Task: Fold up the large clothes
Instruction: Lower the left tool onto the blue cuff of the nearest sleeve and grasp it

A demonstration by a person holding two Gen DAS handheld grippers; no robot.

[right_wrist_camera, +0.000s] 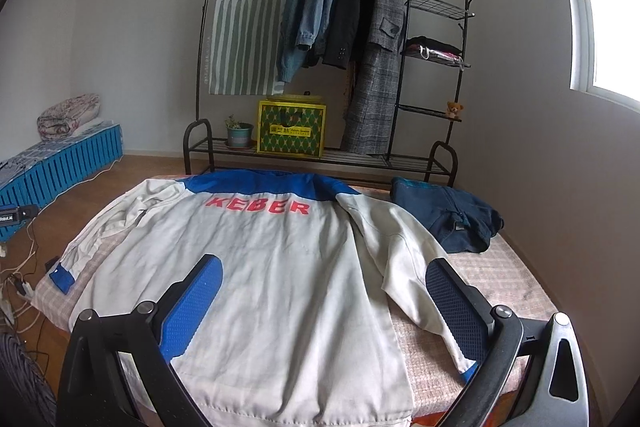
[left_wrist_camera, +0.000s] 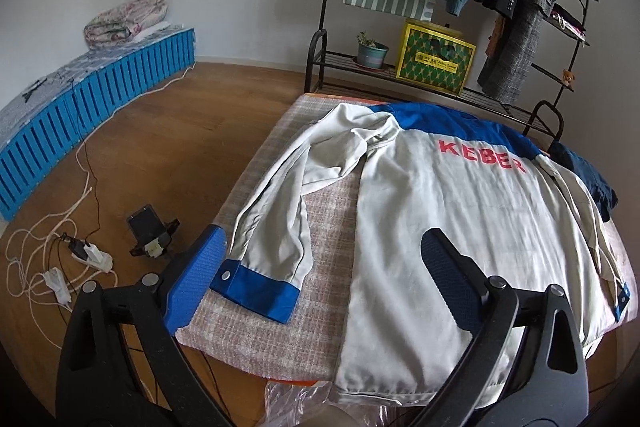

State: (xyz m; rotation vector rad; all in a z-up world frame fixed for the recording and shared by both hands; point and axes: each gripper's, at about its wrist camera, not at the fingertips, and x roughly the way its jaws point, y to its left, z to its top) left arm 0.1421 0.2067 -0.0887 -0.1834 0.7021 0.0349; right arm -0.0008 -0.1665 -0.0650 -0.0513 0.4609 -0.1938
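A light grey work jacket (left_wrist_camera: pixel 440 211) with a blue yoke and red "KEBER" lettering lies back up on a checked table cover (left_wrist_camera: pixel 280 307). It also shows in the right wrist view (right_wrist_camera: pixel 272 267). Its left sleeve (left_wrist_camera: pixel 276 211) with a blue cuff (left_wrist_camera: pixel 260 287) lies spread beside the body. Its right sleeve (right_wrist_camera: pixel 404 267) lies out to the right. My left gripper (left_wrist_camera: pixel 324 279) is open and empty above the near left part. My right gripper (right_wrist_camera: pixel 324 295) is open and empty above the hem.
Folded dark blue jeans (right_wrist_camera: pixel 448 219) lie at the table's far right corner. A black clothes rack (right_wrist_camera: pixel 340 47) with hanging coats, a yellow box and a plant pot stands behind. Cables and a power strip (left_wrist_camera: pixel 80 251) lie on the floor at left, by blue crates (left_wrist_camera: pixel 100 99).
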